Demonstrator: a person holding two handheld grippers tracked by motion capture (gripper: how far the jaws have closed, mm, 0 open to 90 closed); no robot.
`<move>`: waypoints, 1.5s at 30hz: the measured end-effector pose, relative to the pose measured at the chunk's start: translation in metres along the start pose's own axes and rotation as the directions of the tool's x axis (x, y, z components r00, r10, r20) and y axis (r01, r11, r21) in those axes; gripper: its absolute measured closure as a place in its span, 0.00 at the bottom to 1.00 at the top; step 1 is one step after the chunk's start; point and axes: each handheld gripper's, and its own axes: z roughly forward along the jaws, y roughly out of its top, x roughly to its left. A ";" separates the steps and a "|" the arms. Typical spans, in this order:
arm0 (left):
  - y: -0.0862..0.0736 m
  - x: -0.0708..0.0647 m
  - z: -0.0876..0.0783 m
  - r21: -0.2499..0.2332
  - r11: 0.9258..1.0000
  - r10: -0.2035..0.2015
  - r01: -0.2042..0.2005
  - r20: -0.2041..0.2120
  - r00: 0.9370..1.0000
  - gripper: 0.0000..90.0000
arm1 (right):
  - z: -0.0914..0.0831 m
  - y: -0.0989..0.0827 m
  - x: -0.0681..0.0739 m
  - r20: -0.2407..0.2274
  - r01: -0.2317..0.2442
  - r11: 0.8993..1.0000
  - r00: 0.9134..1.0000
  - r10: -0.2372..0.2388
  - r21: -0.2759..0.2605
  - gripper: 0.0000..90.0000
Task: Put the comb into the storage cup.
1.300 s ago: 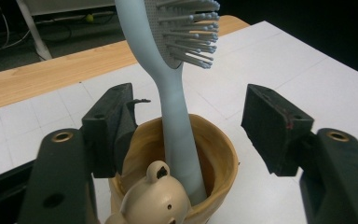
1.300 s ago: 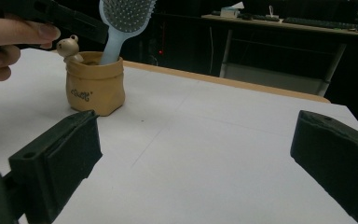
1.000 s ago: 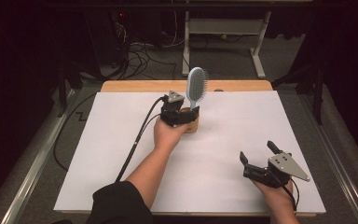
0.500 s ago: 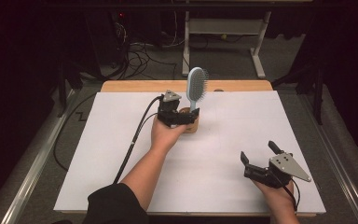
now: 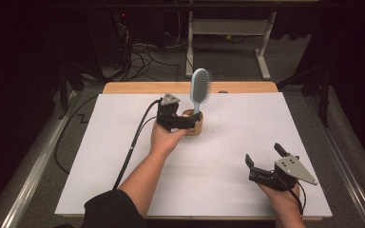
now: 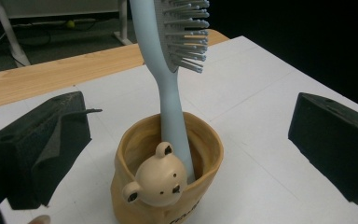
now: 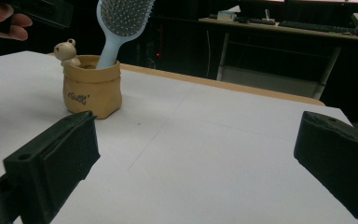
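A light blue hairbrush (image 5: 201,88) (image 6: 168,93) (image 7: 121,18) stands handle-down in a tan cup (image 5: 197,129) (image 6: 200,154) (image 7: 93,88) with a small bear figure (image 6: 161,175) on its rim, at the far middle of the white table. My left gripper (image 5: 190,122) (image 6: 191,121) is open. Its jaws have just been opening and now stand wide on either side of the cup and the brush handle, touching neither. My right gripper (image 5: 262,153) (image 7: 198,126) rests open near the front right, with nothing between its jaws.
A white sheet (image 5: 228,142) covers the table, and a wooden strip (image 5: 247,87) shows along its far edge. The left gripper's cable (image 5: 133,142) trails back across the left half. A desk frame (image 5: 228,28) and loose cables stand on the floor beyond.
My left gripper's jaws have spread apart and the hand has drawn back slightly from the cup. The brush stays standing in the cup. The right gripper has not moved.
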 end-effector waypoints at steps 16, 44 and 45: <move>-0.018 0.006 -0.018 -0.017 1.000 -0.005 0.005 0.025 1.000 0.00 | 0.000 0.000 -0.002 0.001 -0.009 1.000 1.000 0.009 0.003 0.00; -0.061 0.032 -0.094 -0.082 0.997 -0.003 0.007 0.053 0.999 0.00 | -0.002 -0.002 -0.006 0.005 -0.022 1.000 1.000 0.022 0.004 0.00; -0.063 0.033 -0.099 -0.091 0.996 0.009 -0.005 0.045 0.999 0.00 | -0.002 -0.002 -0.006 0.006 -0.022 1.000 1.000 0.022 0.004 0.01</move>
